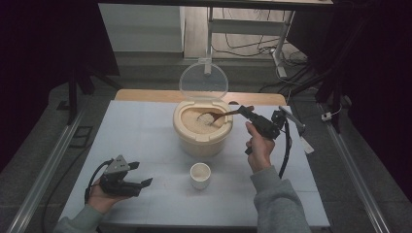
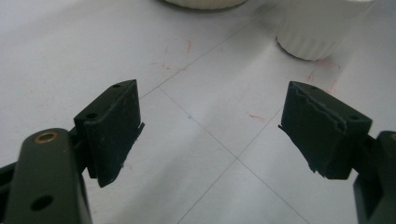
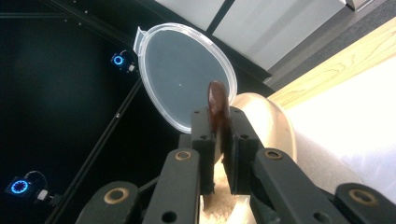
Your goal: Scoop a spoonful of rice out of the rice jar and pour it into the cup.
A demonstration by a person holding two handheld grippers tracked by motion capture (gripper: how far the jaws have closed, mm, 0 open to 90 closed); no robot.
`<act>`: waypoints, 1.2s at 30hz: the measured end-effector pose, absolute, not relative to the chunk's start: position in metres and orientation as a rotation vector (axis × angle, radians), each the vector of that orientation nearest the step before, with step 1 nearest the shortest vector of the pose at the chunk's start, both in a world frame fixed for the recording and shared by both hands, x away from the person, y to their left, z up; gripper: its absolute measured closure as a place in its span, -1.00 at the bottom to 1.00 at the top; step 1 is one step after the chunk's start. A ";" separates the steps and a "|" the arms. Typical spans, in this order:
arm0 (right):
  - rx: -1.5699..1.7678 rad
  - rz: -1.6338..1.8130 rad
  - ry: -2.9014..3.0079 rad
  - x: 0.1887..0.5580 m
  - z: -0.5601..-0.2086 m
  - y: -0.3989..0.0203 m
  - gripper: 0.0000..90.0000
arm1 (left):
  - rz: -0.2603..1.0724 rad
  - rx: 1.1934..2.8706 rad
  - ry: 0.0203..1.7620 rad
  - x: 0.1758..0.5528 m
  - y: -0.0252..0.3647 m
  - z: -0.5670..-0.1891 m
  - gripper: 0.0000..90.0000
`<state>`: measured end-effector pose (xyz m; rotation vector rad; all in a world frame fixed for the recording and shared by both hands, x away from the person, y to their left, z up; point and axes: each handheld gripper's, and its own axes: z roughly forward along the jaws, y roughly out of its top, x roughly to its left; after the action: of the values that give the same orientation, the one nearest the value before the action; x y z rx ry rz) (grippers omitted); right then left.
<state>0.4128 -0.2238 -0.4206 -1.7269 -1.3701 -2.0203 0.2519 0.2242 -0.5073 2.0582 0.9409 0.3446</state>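
- Where the high view looks down on the white worktop, a cream rice bin stands near its middle with its clear round lid hinged up at the far rim; the bin is filled close to the brim with pale rice.
- At the bin's right, the right tool is clenched on the handle of a dark wooden spoon, whose bowl lies in the rice and carries some grains.
- Just in front of the bin stands a small white cup; its inside looks pale, and what it holds cannot be told.
- Well apart at the near left, the left tool rests on the worktop in the person's hand, jaws released and holding nothing.
- From the left tool view, the left tool has its two black jaws spread wide over bare worktop, with the ribbed base of the cup at the upper right and the bin's foot at the top edge.
- From the right tool view, the right tool has both jaws pressed on the spoon, edge-on between them, with rice just below, the bin's rim behind, and the raised lid beyond.
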 end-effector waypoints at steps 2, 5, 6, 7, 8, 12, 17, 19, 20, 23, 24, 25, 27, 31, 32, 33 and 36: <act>-1.729 -2.022 -1.358 0.413 -0.420 -0.224 0.85 | 0.346 2.058 0.941 0.252 0.224 -0.507 -0.55; -1.721 -2.020 -1.355 0.413 -0.420 -0.226 0.85 | 0.347 2.058 0.940 0.252 0.225 -0.507 -0.55; -1.723 -2.022 -1.348 0.412 -0.420 -0.226 0.85 | 0.347 2.059 0.939 0.252 0.224 -0.507 -0.55; -1.723 -2.026 -1.345 0.413 -0.420 -0.226 0.85 | 0.347 2.059 0.939 0.252 0.224 -0.507 -0.55; -1.721 -2.025 -1.337 0.412 -0.419 -0.227 0.85 | 0.348 2.059 0.939 0.252 0.224 -0.507 -0.55; -1.711 -2.034 -1.340 0.411 -0.417 -0.229 0.85 | 0.348 2.060 0.939 0.252 0.224 -0.507 -0.55; -1.706 -2.034 -1.338 0.410 -0.416 -0.229 0.85 | 0.347 2.060 0.936 0.252 0.224 -0.507 -0.55; -1.703 -2.025 -1.347 0.410 -0.416 -0.229 0.85 | 0.348 2.061 0.936 0.252 0.224 -0.507 -0.55; -1.707 -2.025 -1.348 0.410 -0.417 -0.229 0.85 | 0.347 2.060 0.936 0.252 0.224 -0.507 -0.55; -1.700 -2.019 -1.358 0.410 -0.418 -0.228 0.85 | 0.348 2.061 0.937 0.252 0.224 -0.507 -0.55; -1.696 -2.022 -1.360 0.411 -0.418 -0.228 0.85 | 0.348 2.060 0.937 0.252 0.224 -0.507 -0.55; -1.692 -2.021 -1.351 0.411 -0.418 -0.227 0.85 | 0.349 2.061 0.937 0.252 0.224 -0.507 -0.55; -1.689 -2.022 -1.350 0.411 -0.418 -0.227 0.85 | 0.349 2.061 0.936 0.252 0.224 -0.507 -0.55; -1.688 -2.025 -1.331 0.410 -0.416 -0.228 0.85 | 0.349 2.062 0.935 0.252 0.224 -0.507 -0.55; -1.684 -2.021 -1.338 0.410 -0.416 -0.229 0.85 | 0.348 2.061 0.935 0.252 0.224 -0.507 -0.55; -1.681 -2.017 -1.340 0.409 -0.415 -0.229 0.85 | 0.348 2.061 0.935 0.252 0.224 -0.507 -0.55; -1.672 -2.018 -1.350 0.408 -0.415 -0.230 0.85 | 0.349 2.061 0.935 0.252 0.224 -0.507 -0.55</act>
<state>0.4078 -0.2302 -0.4148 -1.6725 -1.3502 -2.0179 0.2521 0.2242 -0.5069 2.0611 0.9355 0.3489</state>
